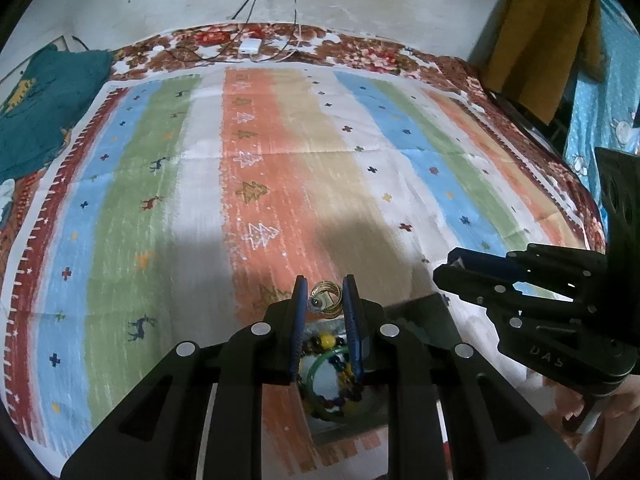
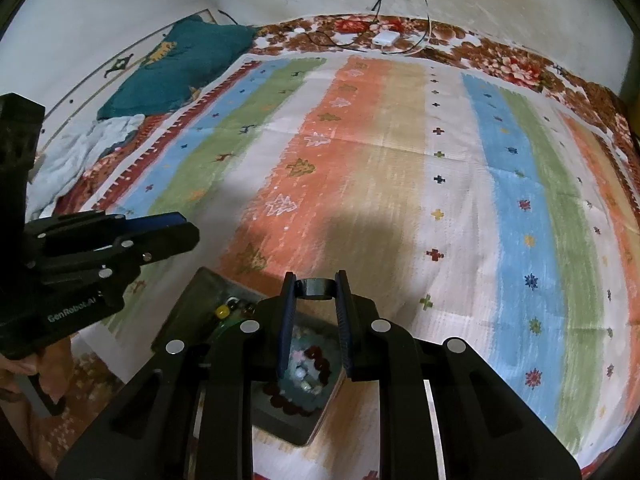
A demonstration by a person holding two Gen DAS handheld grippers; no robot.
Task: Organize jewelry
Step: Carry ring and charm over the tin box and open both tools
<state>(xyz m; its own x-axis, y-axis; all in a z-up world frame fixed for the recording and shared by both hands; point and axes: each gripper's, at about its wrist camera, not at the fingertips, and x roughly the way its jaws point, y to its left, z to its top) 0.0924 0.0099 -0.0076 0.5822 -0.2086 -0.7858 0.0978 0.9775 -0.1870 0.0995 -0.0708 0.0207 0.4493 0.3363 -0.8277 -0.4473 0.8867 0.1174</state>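
A gold wire ring with a small dark stone (image 1: 326,298) is pinched between the blue pads of the left hand-held gripper (image 1: 325,294), raised above a grey tray (image 1: 424,312) holding a green bangle (image 1: 320,364) and coloured beads (image 1: 326,340). The right hand-held gripper (image 2: 316,286) pinches a dark plain band ring (image 2: 316,286) over the same tray (image 2: 192,300), above a dark red bead bracelet (image 2: 320,364). The tray rests on a striped cloth (image 2: 400,140) spread across a floral bed (image 2: 500,60)
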